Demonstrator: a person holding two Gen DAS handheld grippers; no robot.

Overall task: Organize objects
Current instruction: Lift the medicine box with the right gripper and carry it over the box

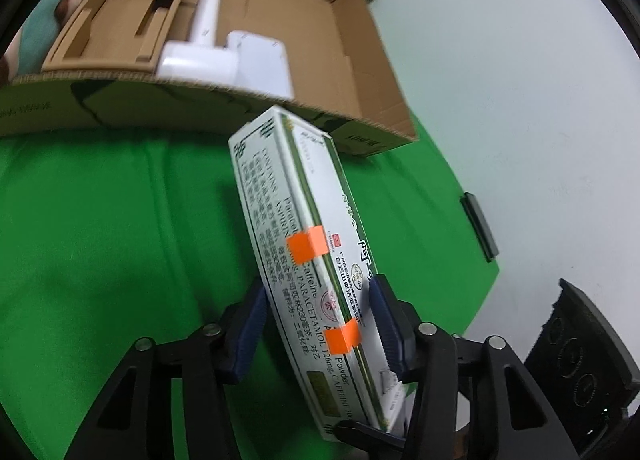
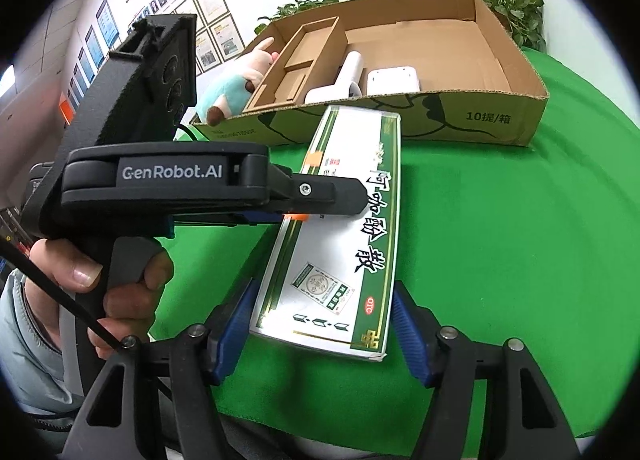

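Note:
A long white and green medicine box with orange tape tabs is clamped edge-up in my left gripper, above the green cloth. In the right wrist view the same box lies flat-faced between my right gripper's blue pads; the pads stand just outside its edges, so the right gripper looks open. The left gripper grips the box from the left there. A cardboard box behind holds white devices.
A plush toy leans at the cardboard box's left end. The cardboard box has an inner cardboard divider on the left. Plants stand behind. A black gripper part sits off the cloth at right. Green cloth covers the table.

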